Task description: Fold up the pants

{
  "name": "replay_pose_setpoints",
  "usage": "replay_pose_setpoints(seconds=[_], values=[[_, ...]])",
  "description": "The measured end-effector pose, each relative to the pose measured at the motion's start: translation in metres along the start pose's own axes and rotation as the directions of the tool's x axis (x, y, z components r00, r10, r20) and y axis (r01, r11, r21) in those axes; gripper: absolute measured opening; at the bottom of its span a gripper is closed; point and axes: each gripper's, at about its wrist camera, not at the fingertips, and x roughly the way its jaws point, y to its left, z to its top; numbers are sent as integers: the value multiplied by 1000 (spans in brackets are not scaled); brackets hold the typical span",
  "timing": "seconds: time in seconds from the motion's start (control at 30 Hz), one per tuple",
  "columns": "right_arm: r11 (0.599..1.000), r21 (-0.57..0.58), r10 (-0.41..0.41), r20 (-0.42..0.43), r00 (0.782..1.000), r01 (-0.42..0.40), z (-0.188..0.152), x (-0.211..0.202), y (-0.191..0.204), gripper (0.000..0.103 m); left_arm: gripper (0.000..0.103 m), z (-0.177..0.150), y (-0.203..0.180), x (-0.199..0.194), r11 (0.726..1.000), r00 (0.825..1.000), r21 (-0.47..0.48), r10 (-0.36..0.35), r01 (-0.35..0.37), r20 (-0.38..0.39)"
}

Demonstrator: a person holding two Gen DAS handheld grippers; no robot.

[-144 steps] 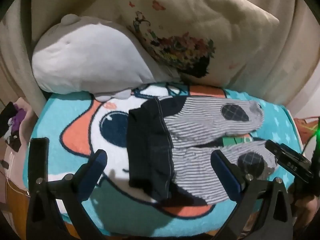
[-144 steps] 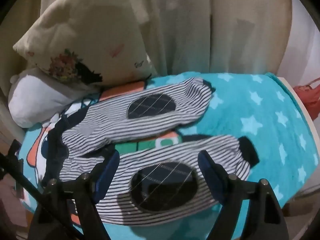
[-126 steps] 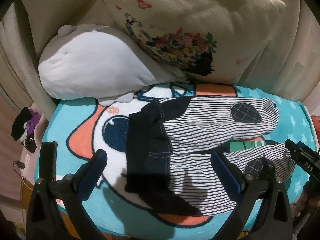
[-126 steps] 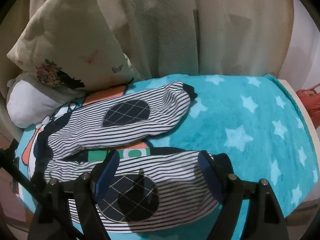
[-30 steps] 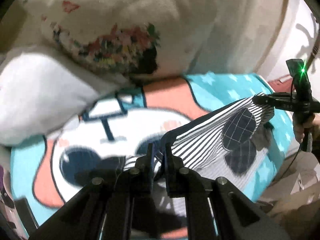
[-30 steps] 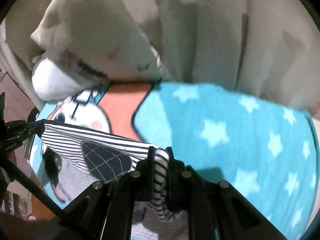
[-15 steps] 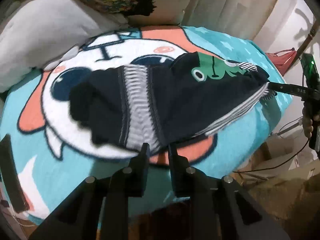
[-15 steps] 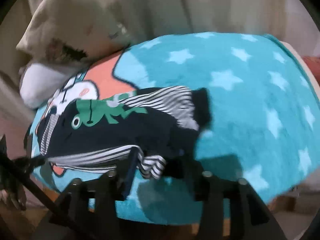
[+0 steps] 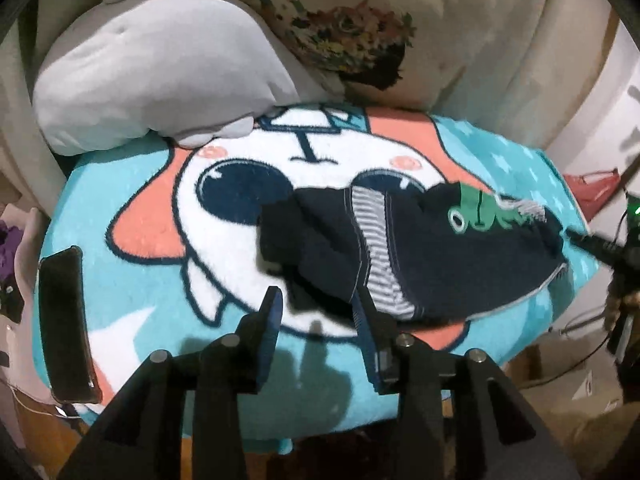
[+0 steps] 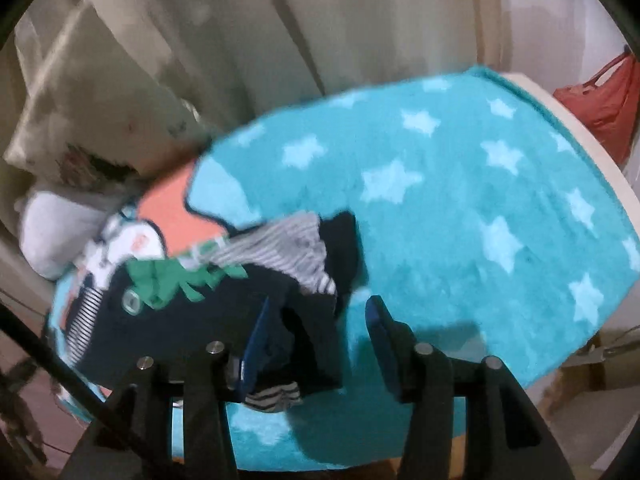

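The small pants (image 9: pixel 420 256) lie folded in half lengthwise on the teal cartoon blanket (image 9: pixel 140 280), their dark navy side up with a green frog patch and a striped band showing. My left gripper (image 9: pixel 318 308) is open just in front of the waistband end, holding nothing. In the right wrist view the pants (image 10: pixel 224 312) lie at the lower left, with the striped leg ends bunched on top. My right gripper (image 10: pixel 318 316) is open at the leg end, its left finger against the cloth. The right gripper also shows in the left wrist view (image 9: pixel 588 244).
A grey plush pillow (image 9: pixel 160 76) and a cream floral pillow (image 9: pixel 360 28) lie at the back against a curtain. A dark phone (image 9: pixel 64 324) lies on the blanket's left edge. A red bag (image 10: pixel 608 104) hangs at the right. The blanket's starred right half (image 10: pixel 480 200) is bare.
Both grippers carried one striped leg over onto the other, laid the folded pants down and have now opened and let go. Both have drawn back slightly.
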Motion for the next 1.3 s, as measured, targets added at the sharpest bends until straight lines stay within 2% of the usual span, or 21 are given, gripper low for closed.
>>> replay_pose_setpoints(seconds=[0.03, 0.07, 0.1, 0.13, 0.2, 0.27, 0.33, 0.43, 0.53, 0.7, 0.73, 0.77, 0.8, 0.83, 0.87, 0.93, 1.03, 1.1, 1.13, 1.2, 1.3], values=[[1000, -1, -17, -27, 999, 17, -2, 8, 0, 52, 35, 0, 0, 1, 1000, 1000, -8, 0, 0, 5], [1000, -3, -18, -43, 999, 18, -5, 13, 0, 25, 35, 0, 0, 2, 1000, 1000, -16, 6, -5, 10], [1000, -14, -14, -69, 998, 13, -9, 17, 1, 9, 35, 1, 0, 3, 1000, 1000, -24, 16, -16, 12], [999, -34, -38, -86, 996, 35, -11, 17, 5, 6, 35, 1, 2, 5, 999, 1000, -32, 24, -24, 10], [988, -120, -103, -40, 994, 97, -11, 1, 22, 5, 35, 4, 6, 8, 998, 1000, -61, 29, -29, 3], [967, -209, -146, 26, 989, 148, -5, -19, 43, 5, 35, 8, 9, 5, 996, 1000, -88, 17, -16, 16], [953, -254, -148, 90, 985, 167, 6, -32, 54, 5, 35, 16, 8, 1, 995, 999, -100, 12, -8, 44], [953, -253, -138, 128, 982, 167, 26, -35, 58, 5, 40, 26, -1, 4, 996, 998, -92, 9, -3, 63], [950, -244, -168, 124, 978, 194, 38, -17, 49, 5, 41, 30, -14, 18, 998, 998, -66, 28, -24, 63], [956, -189, -224, 31, 974, 226, 33, 30, 13, 8, 41, 18, -18, 66, 987, 989, -77, 136, -141, -65], [958, -172, -229, 21, 973, 229, 30, 36, 6, 14, 42, 13, -17, 73, 983, 983, -75, 160, -167, -89], [961, -153, -231, 22, 973, 232, 28, 37, -1, 27, 47, 8, -16, 76, 980, 979, -73, 176, -184, -99], [966, -125, -226, 29, 974, 228, 27, 35, -8, 34, 47, 6, -15, 75, 980, 979, -77, 175, -183, -101], [970, -100, -218, 36, 975, 220, 27, 32, -13, 46, 47, 5, -13, 72, 982, 981, -86, 161, -171, -107], [979, -60, -191, 44, 980, 194, 28, 23, -21, 55, 47, 5, -11, 67, 983, 983, -97, 144, -155, -116], [990, -4, -142, 71, 987, 142, 29, 7, -32, 61, 47, 7, -9, 51, 984, 986, -113, 124, -137, -113], [989, 84, -133, 111, 985, 124, 24, -18, -51, 64, 48, 12, -15, 22, 989, 991, -78, 119, -124, -66], [986, 152, -91, 122, 988, 72, 18, -29, -60, 64, 51, 21, -28, 9, 993, 993, -28, 111, -112, -38], [983, 181, -64, 130, 990, 39, 15, -32, -63, 62, 51, 27, -36, 7, 995, 995, -5, 97, -98, -30], [977, 209, -6, 173, 985, -31, 10, -43, -56, 49, 51, 41, -54, 8, 998, 998, 36, 60, -59, -24], [961, 175, 183, 188, 965, -216, 6, -43, -27, 44, 51, 62, -91, 25, 996, 999, 83, -29, 33, -40]])
